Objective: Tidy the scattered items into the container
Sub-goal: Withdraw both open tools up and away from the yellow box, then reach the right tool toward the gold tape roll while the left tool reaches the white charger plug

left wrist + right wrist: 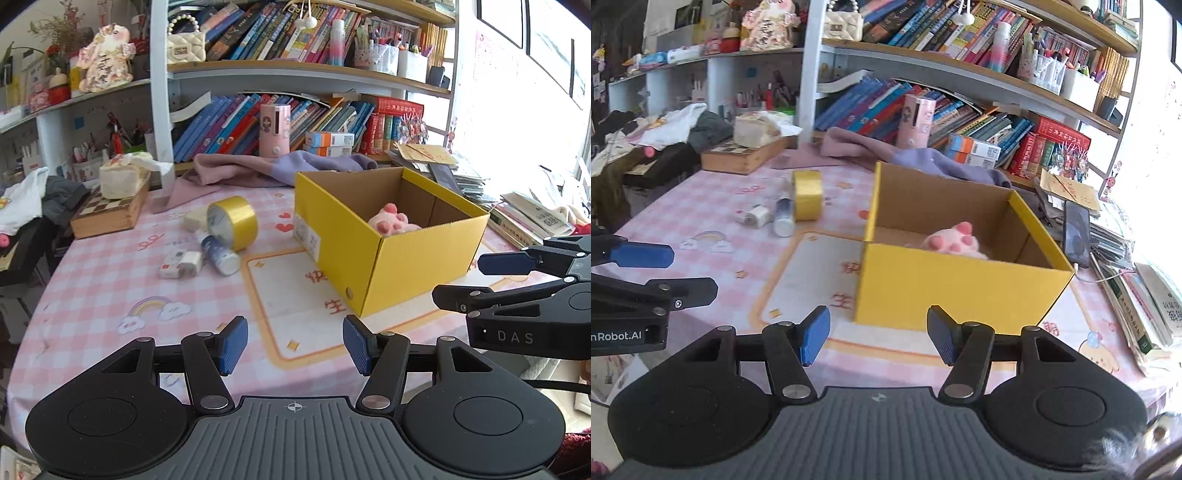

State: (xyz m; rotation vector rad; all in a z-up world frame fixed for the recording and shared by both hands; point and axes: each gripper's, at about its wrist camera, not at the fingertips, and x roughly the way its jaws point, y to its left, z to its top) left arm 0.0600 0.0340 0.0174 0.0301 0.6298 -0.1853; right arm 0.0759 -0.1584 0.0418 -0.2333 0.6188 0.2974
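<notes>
A yellow cardboard box (384, 258) (945, 291) stands open on the pink checked tablecloth, with a pink plush paw (391, 221) (955, 242) inside. Left of the box lie a gold tape roll (232, 221) (808, 195), a small blue-and-white bottle (219, 254) (783, 216), a white charger plug (190, 261) (755, 216) and a small white packet (171, 265). My left gripper (295, 345) hovers open and empty over the table's near edge. My right gripper (879, 336) is open and empty too, in front of the box's near wall, and shows at the right of the left wrist view (491, 280).
A chessboard box (110, 214) with a tissue pack on it sits at the far left. Purple cloth (280, 168), a pink canister (274, 129) and bookshelves line the back. Stacked books and papers (1137, 299) crowd the right edge of the table.
</notes>
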